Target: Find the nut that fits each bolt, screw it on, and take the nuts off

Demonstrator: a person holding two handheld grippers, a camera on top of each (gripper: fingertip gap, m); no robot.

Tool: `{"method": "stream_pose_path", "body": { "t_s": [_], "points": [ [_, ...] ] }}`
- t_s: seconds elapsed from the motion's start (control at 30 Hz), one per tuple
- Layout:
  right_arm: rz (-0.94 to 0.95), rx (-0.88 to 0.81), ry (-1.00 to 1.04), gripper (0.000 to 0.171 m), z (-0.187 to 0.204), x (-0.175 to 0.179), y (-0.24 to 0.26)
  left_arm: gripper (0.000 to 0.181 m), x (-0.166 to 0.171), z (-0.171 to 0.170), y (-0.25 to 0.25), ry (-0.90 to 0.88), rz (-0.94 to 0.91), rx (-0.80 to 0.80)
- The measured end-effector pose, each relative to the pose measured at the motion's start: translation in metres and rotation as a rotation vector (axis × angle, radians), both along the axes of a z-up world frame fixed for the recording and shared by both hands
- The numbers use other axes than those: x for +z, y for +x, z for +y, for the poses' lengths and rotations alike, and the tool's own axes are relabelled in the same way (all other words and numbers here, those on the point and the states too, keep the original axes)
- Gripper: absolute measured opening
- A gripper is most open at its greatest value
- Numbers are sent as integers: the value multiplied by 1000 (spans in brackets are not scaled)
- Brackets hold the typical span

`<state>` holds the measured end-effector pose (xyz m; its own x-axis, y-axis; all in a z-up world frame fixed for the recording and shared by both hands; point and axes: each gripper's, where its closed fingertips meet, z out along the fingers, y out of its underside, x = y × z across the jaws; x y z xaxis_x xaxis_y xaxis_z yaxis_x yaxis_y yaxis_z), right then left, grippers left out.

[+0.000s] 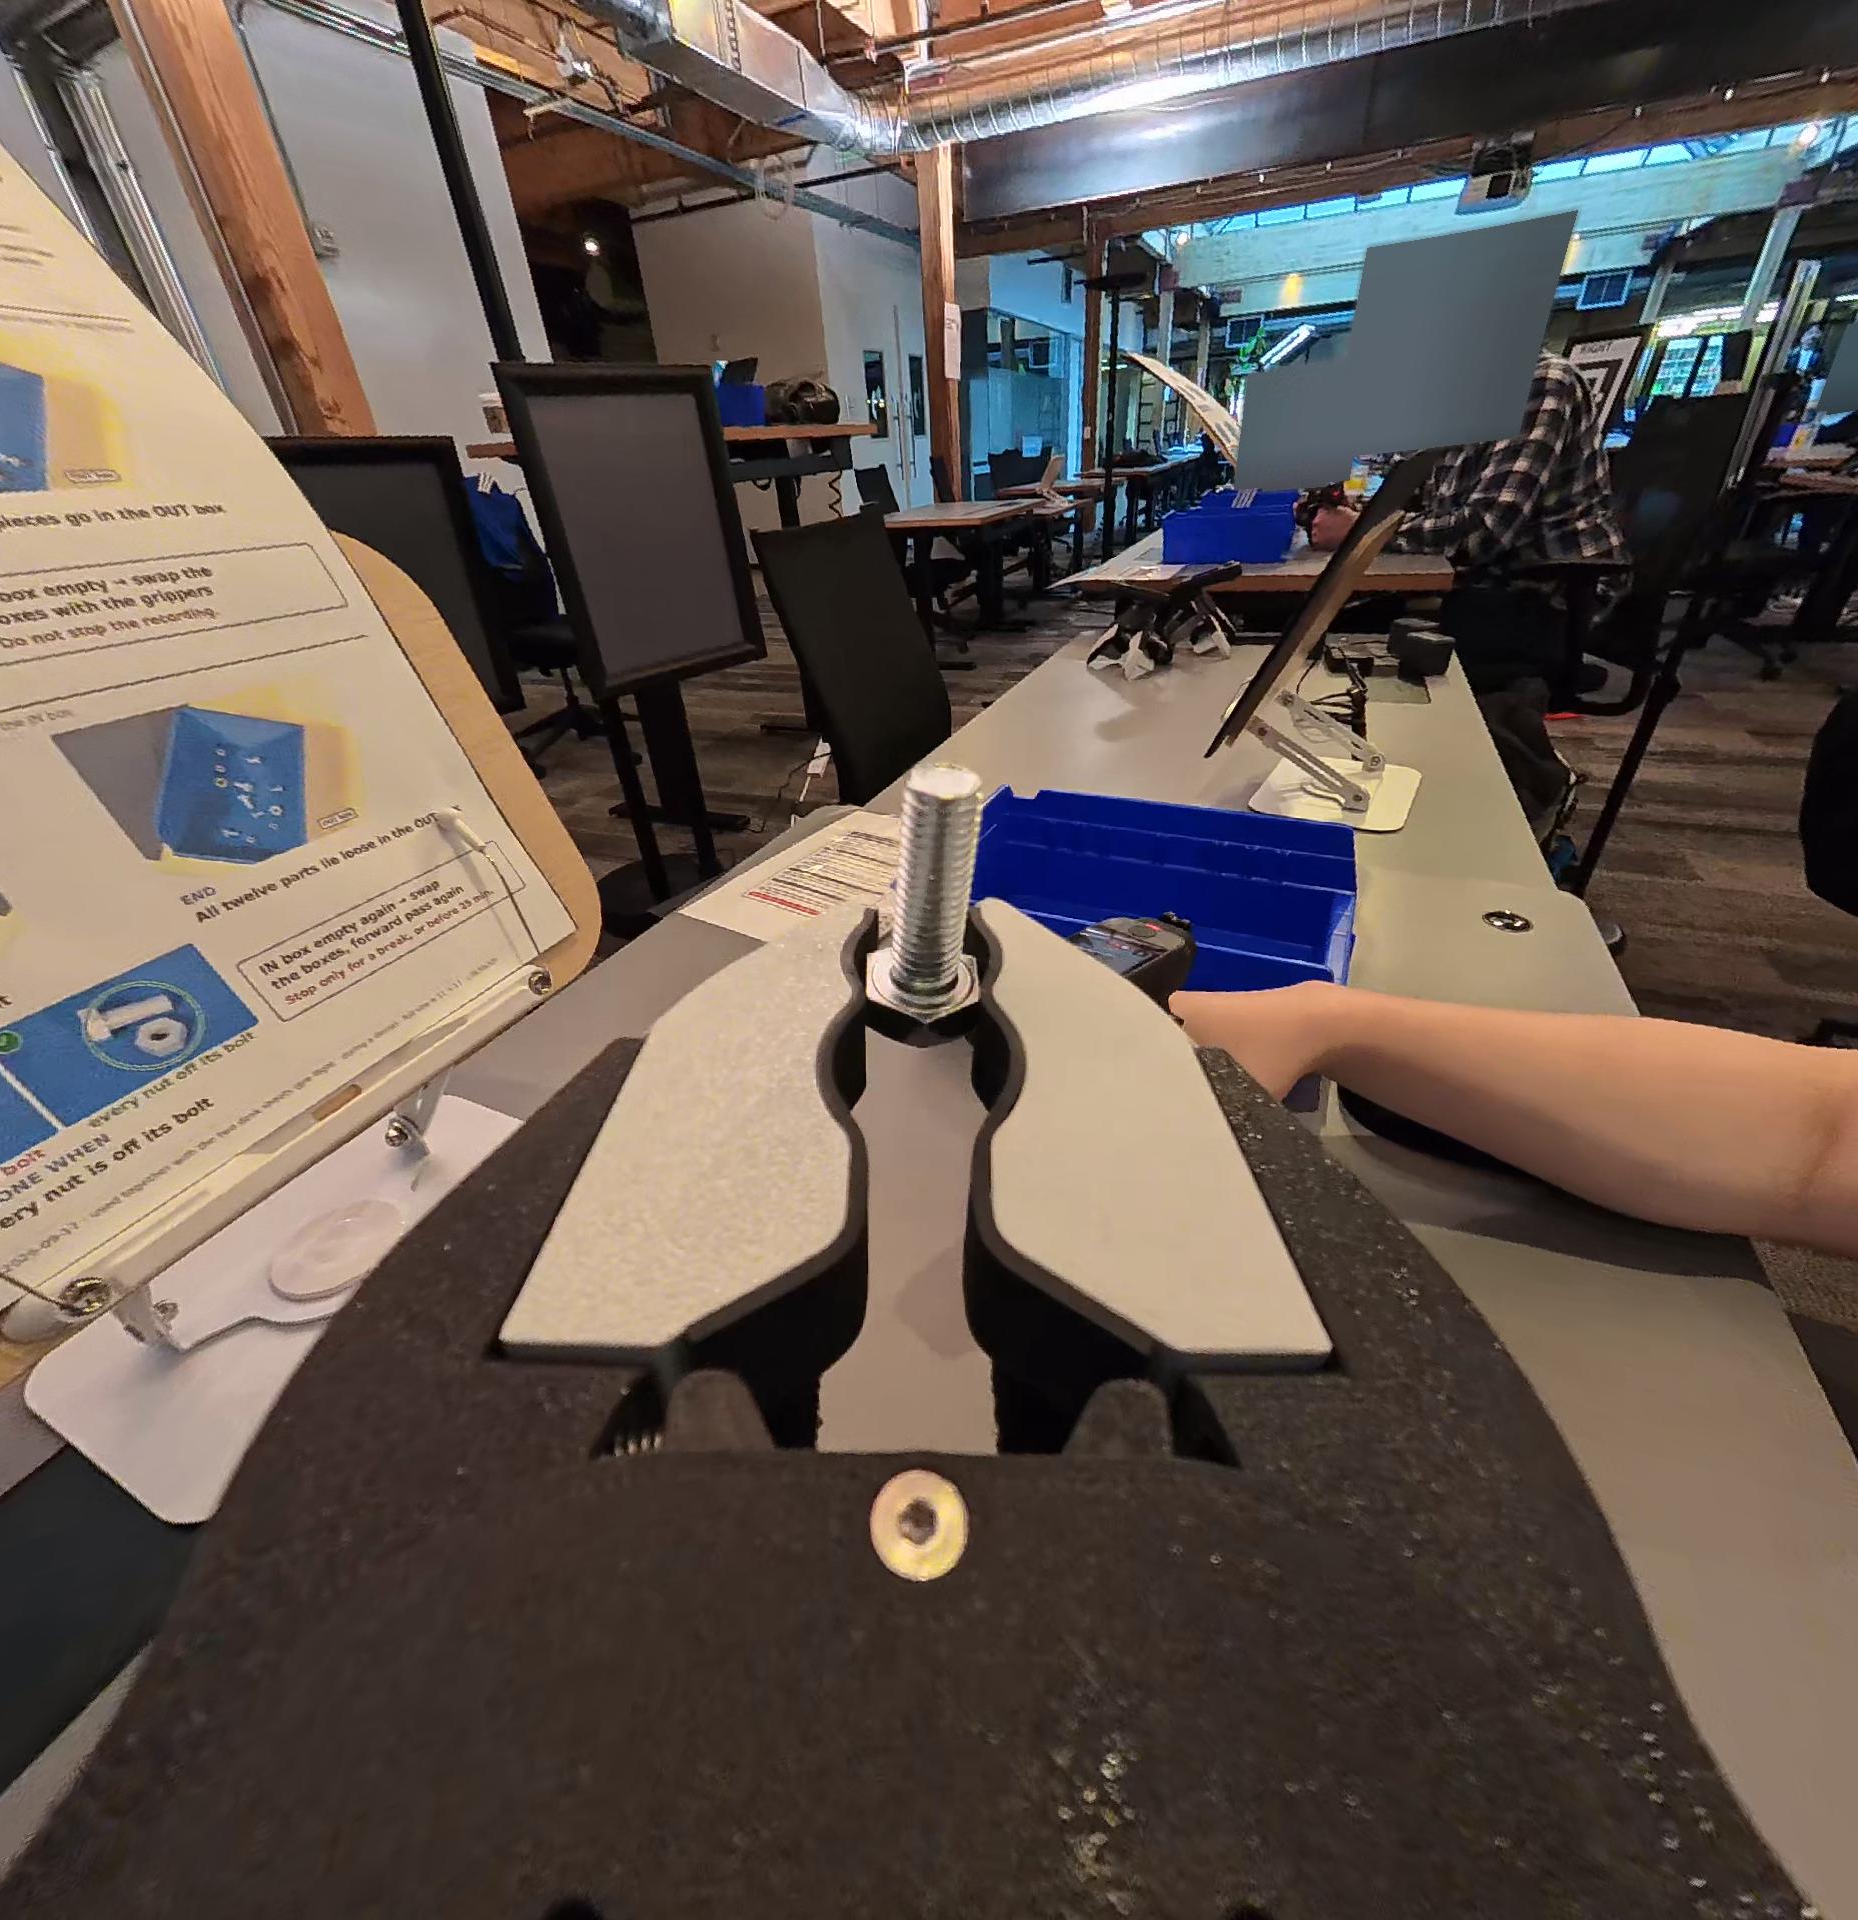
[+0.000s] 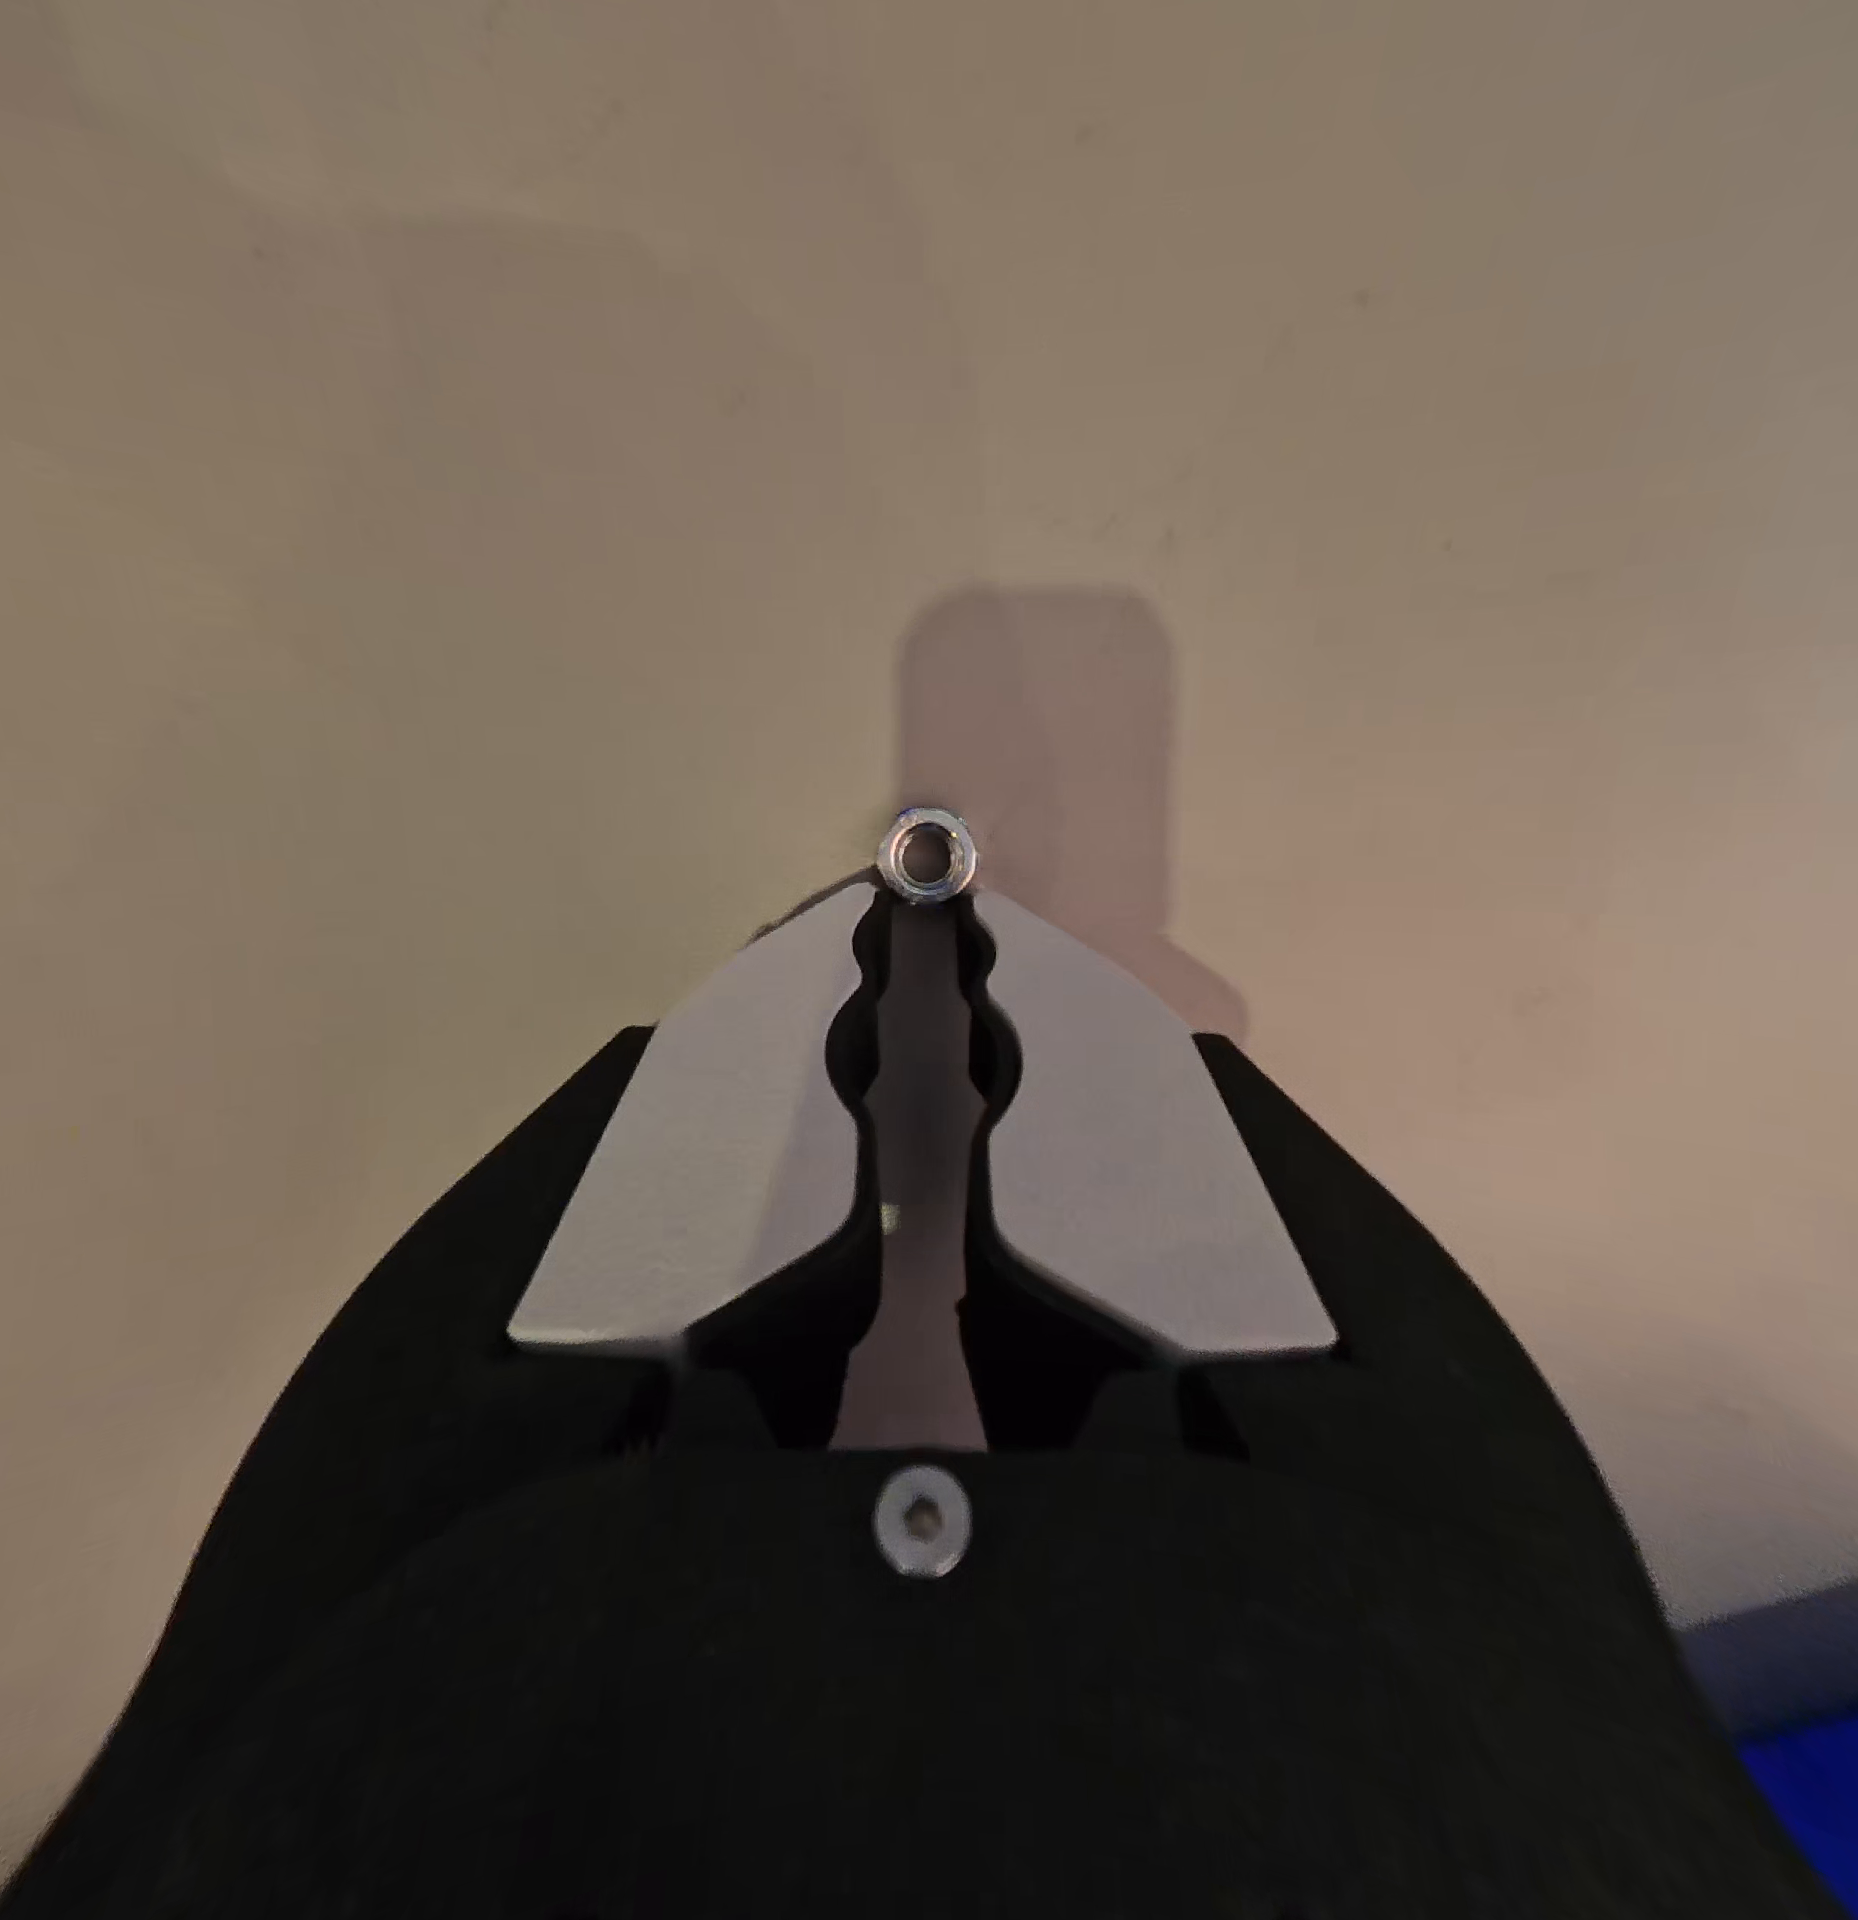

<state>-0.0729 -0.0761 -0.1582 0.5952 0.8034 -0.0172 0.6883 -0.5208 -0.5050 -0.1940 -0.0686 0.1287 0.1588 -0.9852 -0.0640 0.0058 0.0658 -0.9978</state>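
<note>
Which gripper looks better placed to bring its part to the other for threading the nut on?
Probably the right. The right gripper pinches a small nut at its fingertips, hole showing, free to move. The left gripper clamps the bolt by its head, thread upright, so it suits holding steady.

A: Left wrist view, position of items?
B: Bolt (image 1: 935,883) upright between the left gripper (image 1: 923,971) fingers, at 12 o'clock. Bin (image 1: 1216,862) behind it at 1 o'clock, on the table (image 1: 1476,935). Instruction board (image 1: 208,779) at 10 o'clock. Forearm (image 1: 1527,1101) at 3 o'clock.
A: Right wrist view?
B: Nut (image 2: 926,860) at the right gripper (image 2: 925,904) fingertips, 12 o'clock.
</note>
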Motion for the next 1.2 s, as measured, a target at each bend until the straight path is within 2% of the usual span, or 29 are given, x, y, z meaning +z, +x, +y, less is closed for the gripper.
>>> {"method": "stream_pose_path", "body": {
  "t_s": [0.3, 0.5, 0.73, 0.93, 0.97, 1.0, 1.1, 1.2],
  "points": [
    [-81, 36, -49, 10, 2, -1, -4, 14, -9, -1, 10, 12, 38, -5],
    [-69, 79, -86, 10, 1, -1, -13, 14, -8, -3, 11, -13, 18, -29],
    [-87, 134, -84, 10, -2, -1, -13, 14, -24, -4, 23, -34, 51, -75],
    [-78, 246, -142, 11, -4, -1, -14, 13, -41, -12, 40, 72, 124, -63],
    [-64, 245, -149, 13, -5, 0, -15, 13, -43, -13, 42, 100, 141, -58],
    [-47, 249, -160, 22, -8, 1, -16, 13, -44, -16, 43, 126, 152, -58],
    [30, 227, -86, 28, -6, 21, -19, 13, -46, -24, 48, 178, 168, -71],
    [252, 126, 72, 27, 7, 84, -32, 13, -48, -33, 52, 189, 169, -111]
  ]
}}
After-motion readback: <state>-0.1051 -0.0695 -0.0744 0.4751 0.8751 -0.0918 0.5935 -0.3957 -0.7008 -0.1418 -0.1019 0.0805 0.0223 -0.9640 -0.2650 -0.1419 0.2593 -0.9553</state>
